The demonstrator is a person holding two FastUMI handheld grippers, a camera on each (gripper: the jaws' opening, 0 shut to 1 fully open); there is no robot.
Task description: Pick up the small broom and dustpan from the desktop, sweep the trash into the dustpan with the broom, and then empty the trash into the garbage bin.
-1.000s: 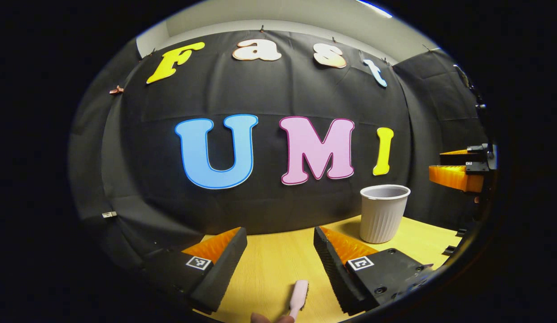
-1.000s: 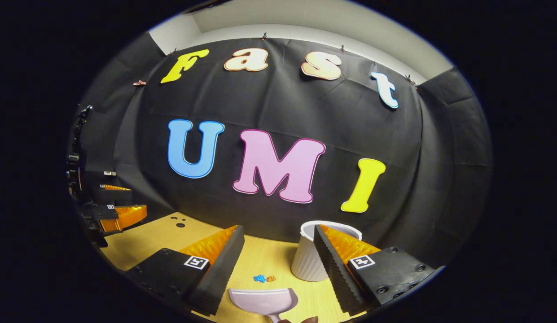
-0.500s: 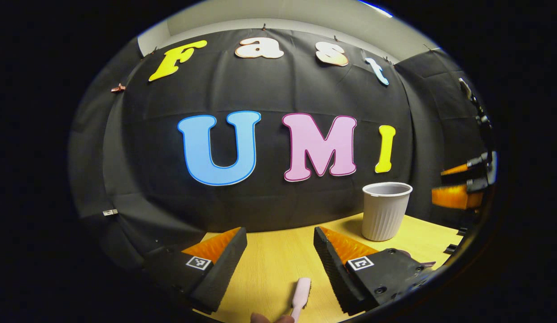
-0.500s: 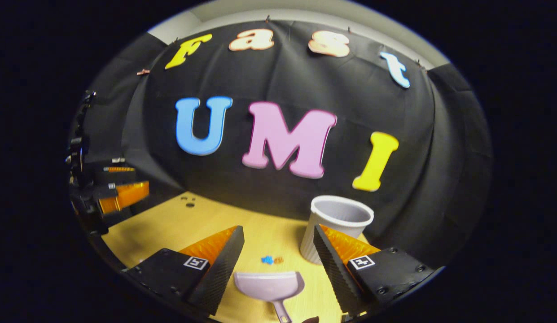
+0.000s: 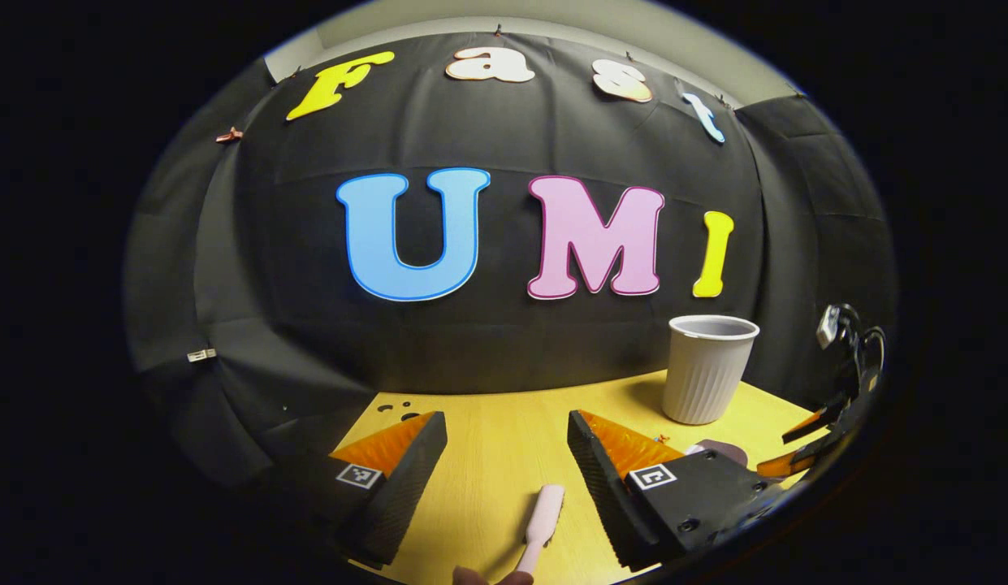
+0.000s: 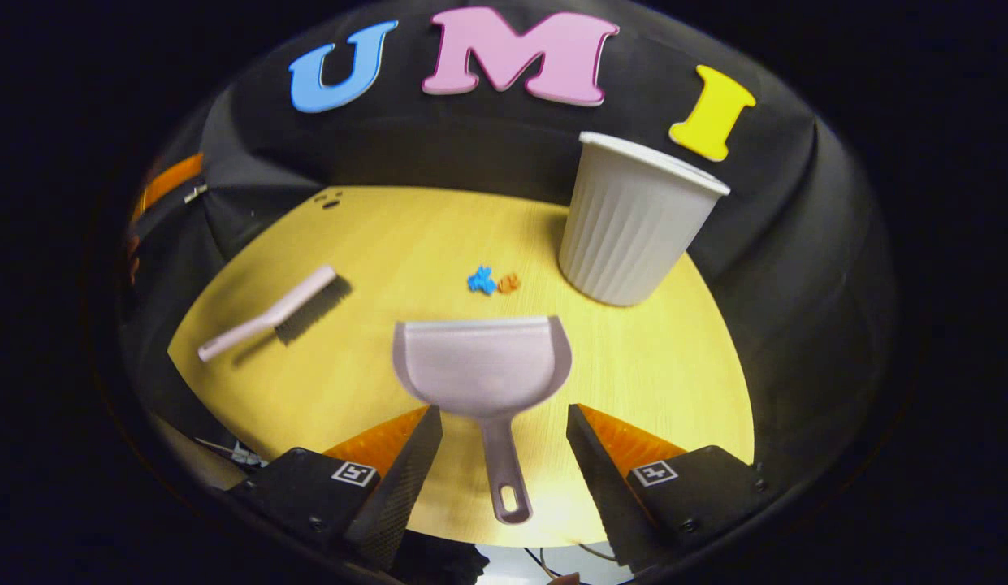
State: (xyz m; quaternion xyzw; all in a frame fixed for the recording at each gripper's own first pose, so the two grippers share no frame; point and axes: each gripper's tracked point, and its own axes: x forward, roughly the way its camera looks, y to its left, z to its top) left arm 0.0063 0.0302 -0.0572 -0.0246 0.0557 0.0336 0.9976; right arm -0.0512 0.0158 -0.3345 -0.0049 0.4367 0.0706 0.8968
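Note:
In the right gripper view a pale pink dustpan (image 6: 481,366) lies flat on the yellow table (image 6: 374,236), with its handle pointing back between the fingers of my open right gripper (image 6: 504,413); neither finger touches it. Just beyond the pan's lip sit a blue scrap (image 6: 481,279) and an orange scrap (image 6: 508,283). The small pink broom (image 6: 268,313) lies to the left, bristles down. A white ribbed garbage bin (image 6: 633,223) stands at the back right. In the left gripper view my left gripper (image 5: 505,418) hangs open above the broom (image 5: 540,520), and the bin (image 5: 707,370) stands to the right.
Black cloth walls close the table on the back and both sides. The table's near edge (image 6: 471,543) runs just under my right gripper. The right gripper (image 5: 828,422) shows low at the far right of the left gripper view. A few small dark holes (image 6: 329,199) mark the table's back left.
The right gripper has pitched downward, so the whole tabletop shows and the dustpan handle now lies between its fingers. The left gripper has tilted down slightly above the broom.

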